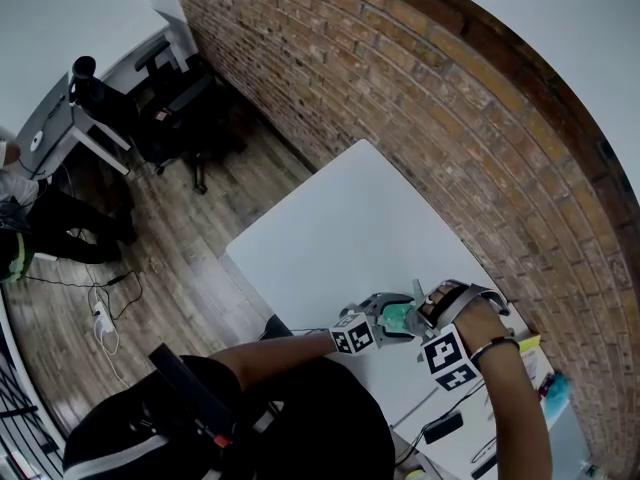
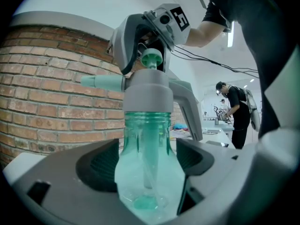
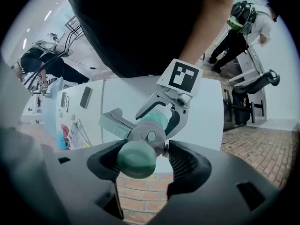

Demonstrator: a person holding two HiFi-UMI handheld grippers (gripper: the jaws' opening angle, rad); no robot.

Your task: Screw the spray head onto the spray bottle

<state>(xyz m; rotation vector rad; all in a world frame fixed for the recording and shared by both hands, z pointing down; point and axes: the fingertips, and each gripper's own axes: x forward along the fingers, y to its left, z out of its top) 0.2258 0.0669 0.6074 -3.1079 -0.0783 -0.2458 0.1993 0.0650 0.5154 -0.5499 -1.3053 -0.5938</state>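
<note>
Currently my left gripper (image 2: 149,161) lies almost level and is clamped on the belly of the see-through green spray bottle (image 2: 149,177), one dark pad on each side, neck pointing to 12 o'clock in the left gripper view. The grey spray head (image 2: 146,90) sits on that neck. Its pale nozzle (image 2: 101,82) sticks out toward 9 o'clock and its trigger (image 2: 187,109) hangs toward 4 o'clock. A band of bare neck shows just under the collar, so I judge the thread is only partly taken up. My right gripper (image 3: 143,161) comes straight down from 12 o'clock and is closed round the top of the head, with the round green knob (image 3: 136,159) filling the space between its pads. The right pad touches the grey body, and the left contact is hidden behind the knob. In the head view both tongs meet over the white table (image 1: 340,218) at about 5 o'clock, beside the brick wall (image 1: 420,88). To do this turn well, I should hold the bottle dead steady and keep my right tongs in line with the neck. I should roll clockwise in short arcs without leaning on the nozzle or trigger. A tilt could cross the thread, and a loose pinch could slip off the knob.
</note>
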